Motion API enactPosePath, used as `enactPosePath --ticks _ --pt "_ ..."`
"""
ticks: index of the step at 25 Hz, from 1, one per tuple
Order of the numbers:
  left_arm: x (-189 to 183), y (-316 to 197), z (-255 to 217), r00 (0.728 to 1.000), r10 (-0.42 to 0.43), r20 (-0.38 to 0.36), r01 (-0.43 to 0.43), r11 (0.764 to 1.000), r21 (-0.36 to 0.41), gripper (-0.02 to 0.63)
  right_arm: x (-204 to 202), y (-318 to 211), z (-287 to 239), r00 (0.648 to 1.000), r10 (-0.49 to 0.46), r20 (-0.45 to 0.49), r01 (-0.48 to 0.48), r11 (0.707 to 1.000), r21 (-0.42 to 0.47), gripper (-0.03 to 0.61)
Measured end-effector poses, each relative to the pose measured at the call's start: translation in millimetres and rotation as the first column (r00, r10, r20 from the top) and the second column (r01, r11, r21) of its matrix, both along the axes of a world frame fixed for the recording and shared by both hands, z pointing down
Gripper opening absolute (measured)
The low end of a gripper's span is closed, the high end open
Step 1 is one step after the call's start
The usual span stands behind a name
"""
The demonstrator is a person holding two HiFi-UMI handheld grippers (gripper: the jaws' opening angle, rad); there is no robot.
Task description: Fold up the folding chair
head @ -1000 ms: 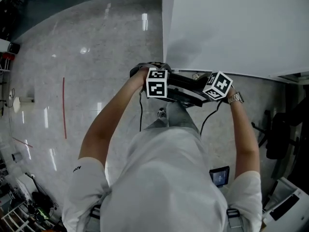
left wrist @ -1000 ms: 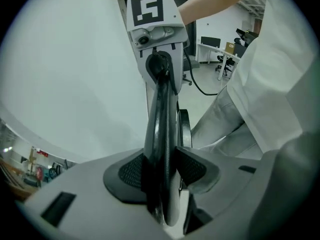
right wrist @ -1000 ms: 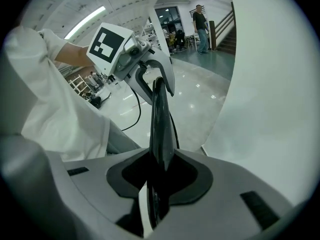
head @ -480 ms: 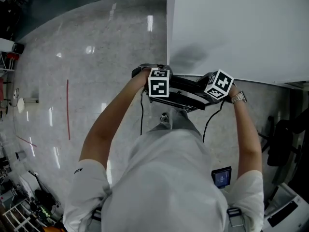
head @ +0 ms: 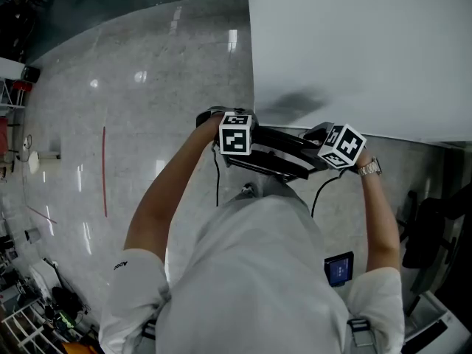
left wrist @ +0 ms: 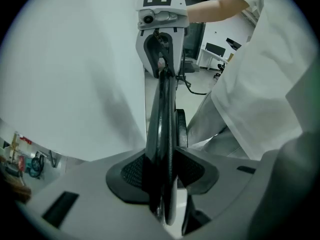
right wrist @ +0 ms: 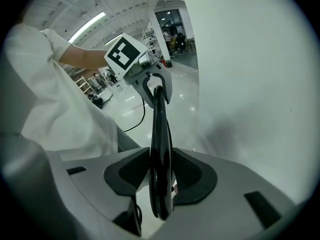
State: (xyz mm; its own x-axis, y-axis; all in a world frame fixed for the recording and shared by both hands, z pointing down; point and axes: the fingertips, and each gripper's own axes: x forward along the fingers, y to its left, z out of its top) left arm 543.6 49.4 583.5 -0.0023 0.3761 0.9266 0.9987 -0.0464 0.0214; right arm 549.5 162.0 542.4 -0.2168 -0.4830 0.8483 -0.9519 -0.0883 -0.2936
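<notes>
A glossy grey speckled stone floor fills the left and centre of the head view, dotted with bright light reflections and marked by a thin red line at the left. A plain white wall panel takes the upper right. In the right gripper view, a long strip light crosses the white ceiling at upper left
</notes>
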Motion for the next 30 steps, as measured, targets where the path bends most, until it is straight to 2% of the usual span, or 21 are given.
enactPosePath --ticks 7,18,24,30 --pt "12.8 -1.3 0.0 1.0 -0.025 -0.003 0.025 1.0 -0.006 0.155 8.7 -4.8 5.2 0.995 -0.095 -0.016 0.093 0.993 -0.066 0.126" --pt "-14.0 -12.9 -4.8 1.0 -0.013 -0.011 0.012 0.999 -0.051 0.149 -13.2 -16.5 3.4 1.0 -0.011 -0.015 0.009 0.994 -0.113 0.121" --pt "-1.5 -24.1 -1.0 0.997 -0.074 -0.023 0.073 0.996 -0.041 0.149 8.9 -27.2 5.5 0.993 0.076 -0.09 -0.082 0.995 -0.06 0.129" --pt "36.3 -31.9 0.1 0.982 -0.165 -0.087 0.165 0.986 -0.009 0.153 52.2 -33.7 6.5 0.991 0.074 -0.11 -0.083 0.993 -0.086 0.129"
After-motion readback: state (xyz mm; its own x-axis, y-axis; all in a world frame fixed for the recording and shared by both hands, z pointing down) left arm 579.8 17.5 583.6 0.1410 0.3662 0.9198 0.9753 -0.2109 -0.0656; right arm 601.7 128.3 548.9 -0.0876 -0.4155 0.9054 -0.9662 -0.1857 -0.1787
